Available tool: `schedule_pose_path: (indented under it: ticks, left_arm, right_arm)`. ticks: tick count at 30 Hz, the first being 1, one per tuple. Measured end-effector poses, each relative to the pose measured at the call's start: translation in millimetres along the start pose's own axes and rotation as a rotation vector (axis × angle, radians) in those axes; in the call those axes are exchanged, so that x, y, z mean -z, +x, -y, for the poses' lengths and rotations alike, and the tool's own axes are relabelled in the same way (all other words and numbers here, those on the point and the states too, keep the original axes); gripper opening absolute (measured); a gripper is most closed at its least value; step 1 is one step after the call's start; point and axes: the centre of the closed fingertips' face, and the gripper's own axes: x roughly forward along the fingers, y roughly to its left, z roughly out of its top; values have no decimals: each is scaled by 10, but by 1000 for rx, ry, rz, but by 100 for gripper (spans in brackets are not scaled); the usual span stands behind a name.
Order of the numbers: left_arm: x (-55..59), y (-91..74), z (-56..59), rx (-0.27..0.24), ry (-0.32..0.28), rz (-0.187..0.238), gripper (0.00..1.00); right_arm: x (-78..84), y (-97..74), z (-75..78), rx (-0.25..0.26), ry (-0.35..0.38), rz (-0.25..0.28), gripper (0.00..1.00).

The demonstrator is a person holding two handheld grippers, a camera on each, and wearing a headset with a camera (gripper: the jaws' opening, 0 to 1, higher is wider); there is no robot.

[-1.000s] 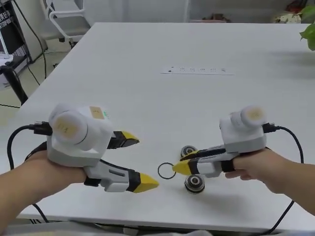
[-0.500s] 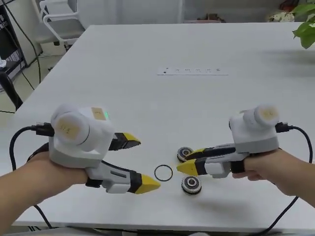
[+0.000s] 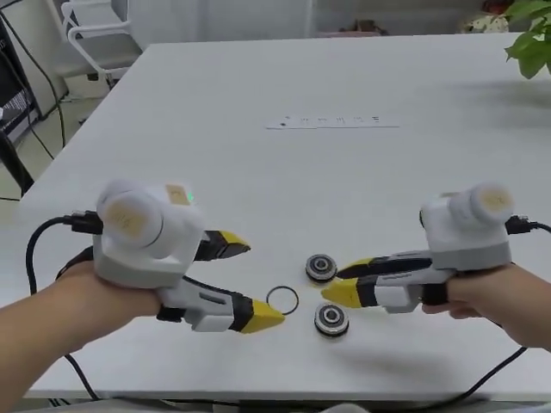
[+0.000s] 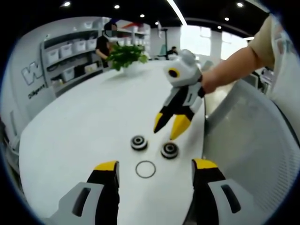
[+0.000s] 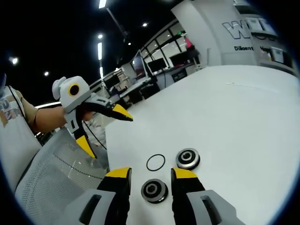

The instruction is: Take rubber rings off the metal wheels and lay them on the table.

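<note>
A thin black rubber ring lies flat on the white table. Right of it are two metal wheels, one farther and one nearer, both lying flat. My left gripper is open, its yellow tips just left of the ring. My right gripper is open and empty, pointing left between the two wheels. The left gripper view has the ring ahead of my jaws, both wheels and the right gripper. In the right gripper view the near wheel sits between my jaws.
The table's near edge runs just below the wheels. A printed strip lies mid-table. A plant stands at the far right and a chair beyond the far left corner. Cables trail from both grippers.
My right gripper has drawn back to the right, away from the ring, which stays flat on the table. The left gripper has hardly moved. The head camera has shifted a little.
</note>
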Motion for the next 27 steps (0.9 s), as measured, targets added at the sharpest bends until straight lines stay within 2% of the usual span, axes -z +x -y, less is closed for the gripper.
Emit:
schedule_pose_path:
  ticks: [10, 27]
  left_arm:
    - [-11, 106, 29, 24, 16, -12, 61]
    - [33, 333, 130, 77, 24, -40, 57]
  right_arm:
    - [99, -56, 28, 17, -19, -3, 33]
    - [323, -65, 37, 22, -60, -40, 34]
